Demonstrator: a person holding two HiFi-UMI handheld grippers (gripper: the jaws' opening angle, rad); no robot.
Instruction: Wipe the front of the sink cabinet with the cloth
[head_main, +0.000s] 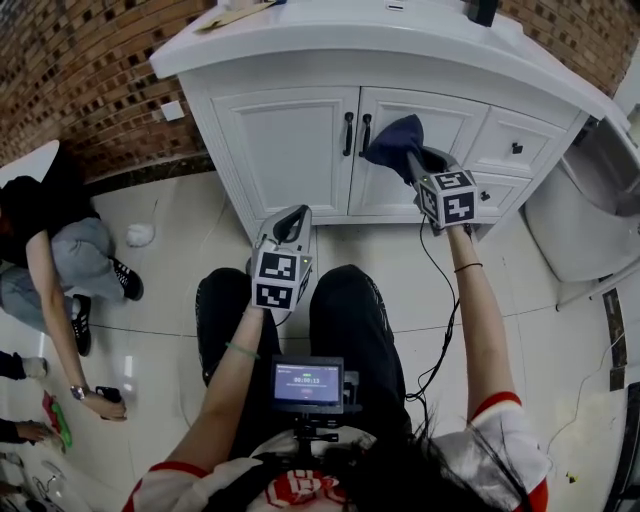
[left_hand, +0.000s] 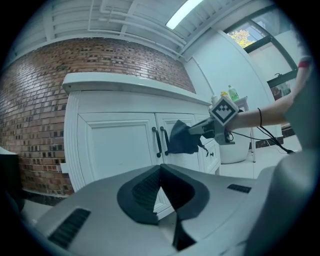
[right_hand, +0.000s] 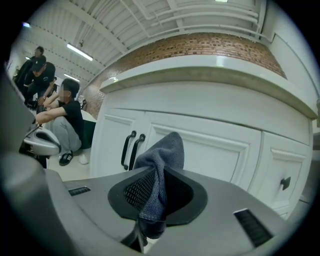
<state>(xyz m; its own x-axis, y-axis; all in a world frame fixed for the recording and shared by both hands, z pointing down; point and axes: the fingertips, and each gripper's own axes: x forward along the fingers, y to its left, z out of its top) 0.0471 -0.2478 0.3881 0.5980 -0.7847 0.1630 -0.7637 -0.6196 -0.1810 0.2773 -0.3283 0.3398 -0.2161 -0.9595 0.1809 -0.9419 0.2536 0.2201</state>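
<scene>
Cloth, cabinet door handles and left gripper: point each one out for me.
cloth (head_main: 393, 140), head view, middle of the dark bunched fabric.
door handles (head_main: 349, 133), head view, bar of the left black handle.
left gripper (left_hand: 160, 169), left gripper view, where its closed jaw tips meet.

my cloth (right_hand: 162, 162): soft napped fabric, matt | sink cabinet (head_main: 290, 150): smooth white paint, slight sheen | its handles (head_main: 348, 133): dark, smooth | floor (head_main: 190, 290): glossy tile | wall (head_main: 90, 90): rough brick | my right gripper (right_hand: 150, 210): matt grey plastic, ribbed pads (right_hand: 137, 192)
</scene>
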